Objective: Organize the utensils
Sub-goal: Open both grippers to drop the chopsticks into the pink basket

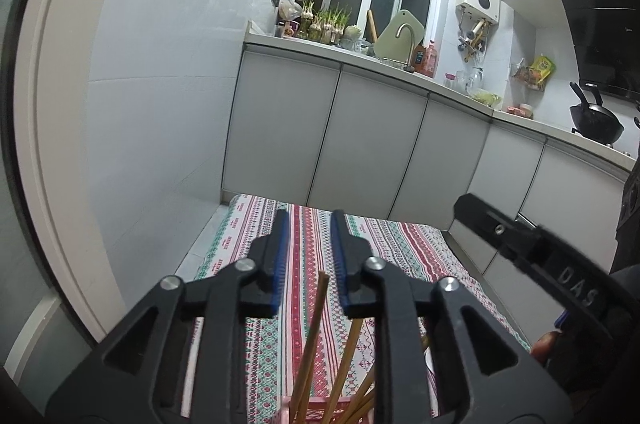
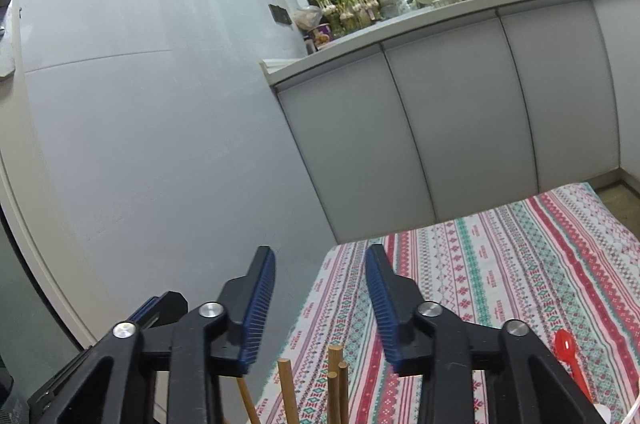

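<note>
A desk [image 1: 312, 252] under a striped patterned cloth carries everything. The left tongs [image 1: 308, 256] stand parted and grip nothing; wooden chopsticks [image 1: 316, 336] rise upright below them from a pink holder [image 1: 316, 410]. The right tongs [image 2: 320, 288] gape wider, empty, above chopstick tips. A red spoon [image 2: 570, 356] lies at the right

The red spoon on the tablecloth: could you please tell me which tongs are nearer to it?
Right. The right tongs hover just left of the red spoon. The left tongs sit farther left, beyond the right ones, over the chopsticks.
</note>
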Demonstrator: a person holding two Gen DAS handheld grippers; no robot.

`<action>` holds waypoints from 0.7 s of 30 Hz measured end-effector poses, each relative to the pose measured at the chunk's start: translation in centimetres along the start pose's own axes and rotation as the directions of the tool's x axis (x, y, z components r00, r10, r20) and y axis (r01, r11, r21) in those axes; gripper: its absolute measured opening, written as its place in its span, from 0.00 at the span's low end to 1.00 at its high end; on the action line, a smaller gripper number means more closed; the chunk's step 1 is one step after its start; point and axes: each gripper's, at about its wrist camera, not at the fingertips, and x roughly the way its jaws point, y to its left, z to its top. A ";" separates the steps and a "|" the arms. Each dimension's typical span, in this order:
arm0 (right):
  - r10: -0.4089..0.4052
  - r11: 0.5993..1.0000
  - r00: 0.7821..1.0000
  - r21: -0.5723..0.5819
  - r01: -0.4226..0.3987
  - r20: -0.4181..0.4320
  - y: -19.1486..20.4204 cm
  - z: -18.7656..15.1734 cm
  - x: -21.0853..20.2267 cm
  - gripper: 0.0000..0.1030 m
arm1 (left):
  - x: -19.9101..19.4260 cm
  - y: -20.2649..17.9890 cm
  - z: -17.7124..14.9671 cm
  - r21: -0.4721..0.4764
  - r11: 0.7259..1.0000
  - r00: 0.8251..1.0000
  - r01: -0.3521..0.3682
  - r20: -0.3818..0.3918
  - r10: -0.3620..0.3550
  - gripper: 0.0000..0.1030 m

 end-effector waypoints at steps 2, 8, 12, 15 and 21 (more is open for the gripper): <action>0.005 1.000 1.000 0.008 -0.005 0.007 0.0 0.4 -0.4 0.48 | -0.1 0.2 0.1 -0.008 1.000 1.000 -0.006 -0.003 0.006 0.27; 0.015 1.000 1.000 0.019 -0.016 0.015 0.0 1.6 -1.8 0.57 | -1.0 0.6 0.7 -0.029 0.999 1.000 -0.019 -0.023 0.018 0.43; 0.008 1.000 1.000 0.019 -0.008 0.014 -0.1 2.4 -3.0 0.62 | -1.7 0.8 1.0 -0.035 0.999 0.998 -0.031 -0.053 0.029 0.54; 0.003 1.000 1.000 0.018 -0.004 0.010 -0.2 3.0 -4.0 0.68 | -2.4 0.8 1.2 -0.038 0.998 0.997 -0.041 -0.069 0.038 0.61; -0.034 0.999 0.999 0.018 0.034 -0.013 -1.4 3.8 -6.0 0.76 | -3.9 0.2 1.3 -0.022 0.999 0.993 -0.049 -0.109 0.046 0.76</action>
